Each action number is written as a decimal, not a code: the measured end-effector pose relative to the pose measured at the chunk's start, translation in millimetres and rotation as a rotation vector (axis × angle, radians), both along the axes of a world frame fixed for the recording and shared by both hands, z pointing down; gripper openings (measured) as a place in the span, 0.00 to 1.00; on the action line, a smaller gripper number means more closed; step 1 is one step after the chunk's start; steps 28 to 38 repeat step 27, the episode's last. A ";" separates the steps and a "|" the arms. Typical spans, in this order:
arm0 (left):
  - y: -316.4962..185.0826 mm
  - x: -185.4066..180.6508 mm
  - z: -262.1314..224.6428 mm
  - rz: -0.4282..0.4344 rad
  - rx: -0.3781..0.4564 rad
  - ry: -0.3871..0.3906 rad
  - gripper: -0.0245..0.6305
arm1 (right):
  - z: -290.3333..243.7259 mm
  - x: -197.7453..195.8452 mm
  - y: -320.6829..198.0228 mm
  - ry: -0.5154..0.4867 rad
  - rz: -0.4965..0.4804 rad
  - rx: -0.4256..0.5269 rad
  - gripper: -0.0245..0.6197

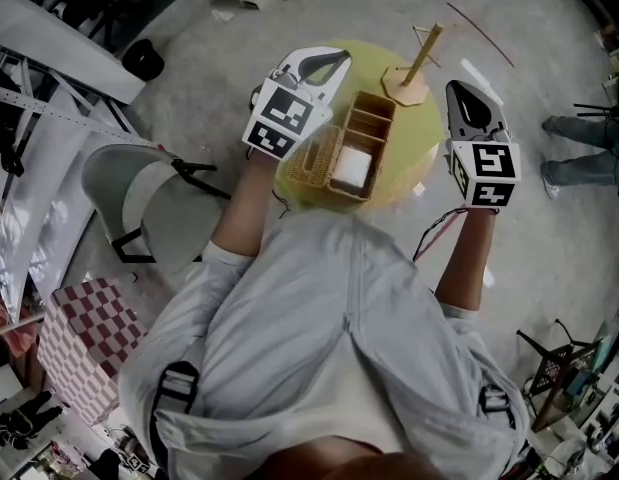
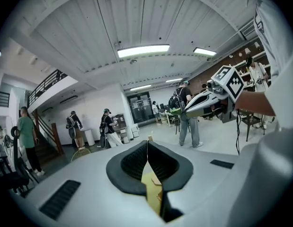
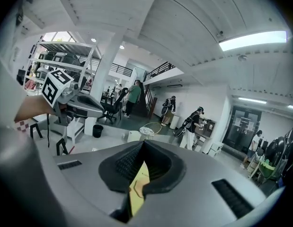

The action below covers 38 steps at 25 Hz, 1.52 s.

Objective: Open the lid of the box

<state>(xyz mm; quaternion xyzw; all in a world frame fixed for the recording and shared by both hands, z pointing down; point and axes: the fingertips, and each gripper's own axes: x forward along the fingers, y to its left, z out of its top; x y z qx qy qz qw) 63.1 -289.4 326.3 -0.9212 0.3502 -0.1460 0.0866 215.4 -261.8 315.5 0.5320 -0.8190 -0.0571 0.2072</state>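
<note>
A wooden box with several compartments stands open-topped on the round yellow table. A woven wicker panel lies flat against its left side. One compartment holds a white block. My left gripper hovers just left of the box, raised above the table, shut with nothing between the jaws. My right gripper hangs off the table's right rim, also shut and empty. In the left gripper view the left gripper points across the room and the right gripper shows. The right gripper view shows the right gripper.
A wooden stand with a slanted stick sits on the table behind the box. A grey chair stands to the left and a checkered box on the floor. A person's legs show at the right. A black stand is lower right.
</note>
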 end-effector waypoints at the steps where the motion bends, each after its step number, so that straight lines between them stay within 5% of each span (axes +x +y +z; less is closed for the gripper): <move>1: -0.1 0.4 -0.9 0.002 0.003 0.000 0.08 | -1.5 -0.2 -0.2 0.001 0.000 0.003 0.07; 38: 9.4 -5.6 -0.4 0.022 0.008 0.004 0.08 | -1.2 -9.3 6.3 0.009 -0.001 0.003 0.07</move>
